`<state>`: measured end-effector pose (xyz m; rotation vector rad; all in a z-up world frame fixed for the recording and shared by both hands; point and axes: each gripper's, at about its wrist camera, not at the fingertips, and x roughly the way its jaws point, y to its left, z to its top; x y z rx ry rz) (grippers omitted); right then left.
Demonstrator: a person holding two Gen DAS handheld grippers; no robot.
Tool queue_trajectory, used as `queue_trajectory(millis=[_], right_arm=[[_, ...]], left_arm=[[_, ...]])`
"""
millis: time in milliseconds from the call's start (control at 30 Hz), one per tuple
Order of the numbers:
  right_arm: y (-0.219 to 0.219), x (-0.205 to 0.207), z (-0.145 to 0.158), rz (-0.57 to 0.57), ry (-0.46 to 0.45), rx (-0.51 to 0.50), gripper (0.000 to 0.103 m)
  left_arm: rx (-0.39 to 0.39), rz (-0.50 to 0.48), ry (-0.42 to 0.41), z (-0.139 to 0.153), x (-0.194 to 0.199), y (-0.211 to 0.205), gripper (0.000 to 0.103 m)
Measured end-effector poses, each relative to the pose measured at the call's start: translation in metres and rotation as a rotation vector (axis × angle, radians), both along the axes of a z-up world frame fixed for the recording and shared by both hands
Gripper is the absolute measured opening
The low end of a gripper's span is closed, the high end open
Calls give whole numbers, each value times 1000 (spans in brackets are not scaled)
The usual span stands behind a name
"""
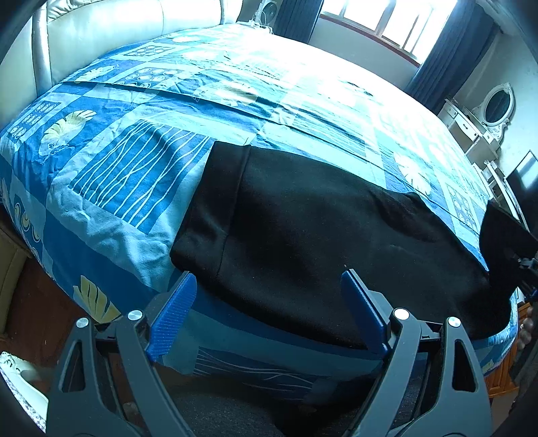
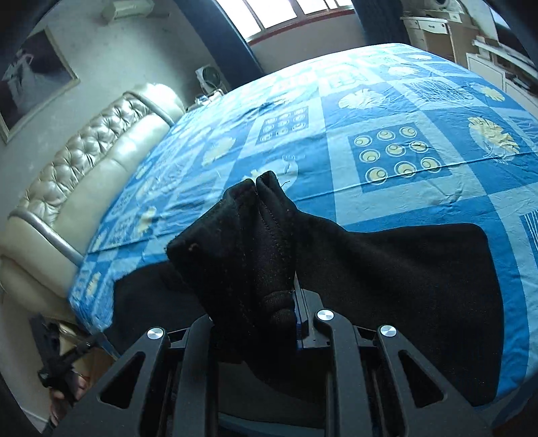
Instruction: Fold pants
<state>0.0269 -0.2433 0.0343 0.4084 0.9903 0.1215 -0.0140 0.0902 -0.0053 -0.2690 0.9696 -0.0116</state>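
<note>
Black pants (image 1: 302,242) flat on blue bedspread (image 1: 117,174) at 6 o'clock, right gripper (image 2: 269,302) clenched on bunched hem, left gripper (image 1: 269,295) released above waistband; possible slip from thin pinch.

Black pants (image 1: 319,235) lie on a blue patchwork bedspread (image 1: 134,168) with cream leaf prints.

1. A wide bed (image 1: 141,141) fills the room, covered by a blue patchwork bedspread (image 2: 386,111) with pale leaf and circle prints.
2. A cream tufted leather headboard (image 2: 84,158) stands at one end.
3. Bright daylight pours through a red-framed window (image 1: 386,20) flanked by dark blue curtains (image 1: 437,67).
4. A white ornate dressing table with oval mirror (image 1: 497,107) stands by the wall.
5. A framed picture (image 2: 30,77) hangs on the grey wall.
</note>
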Motion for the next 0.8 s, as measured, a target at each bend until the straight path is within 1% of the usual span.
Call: queue_trajectory(millis=[67, 200, 333, 433, 467, 500, 533, 567, 600, 633, 800], right_arm=[[18, 2, -13, 34, 25, -60, 19], [49, 0, -31, 85, 59, -224, 19], [68, -5, -45, 145, 68, -384, 20], [79, -11, -51, 178, 69, -462, 21], [81, -12, -53, 180, 69, -471, 23], [82, -14, -53, 176, 69, -464, 27], [82, -16, -53, 172, 71, -442, 37], [82, -19, -51, 165, 69, -404, 43], [82, -21, -49, 159, 63, -368, 55], [83, -25, -47, 155, 56, -335, 62], [95, -38, -44, 193, 43, -234, 65]], left_arm=[[2, 2, -5, 1, -1, 0, 87], [-4, -4, 1, 0, 0, -1, 87], [-7, -17, 2, 0, 1, -4, 87], [-5, -25, 1, 0, 1, -6, 87], [-6, -26, 2, 0, 1, -6, 87], [-8, -26, 3, 0, 1, -6, 87], [-10, -25, 5, 0, 1, -5, 87], [-12, -24, 7, -1, 1, -5, 87], [-15, -23, 10, -1, 1, -5, 87], [-19, -22, 14, -2, 1, -4, 87], [-41, -11, 28, -5, 2, -2, 87]])
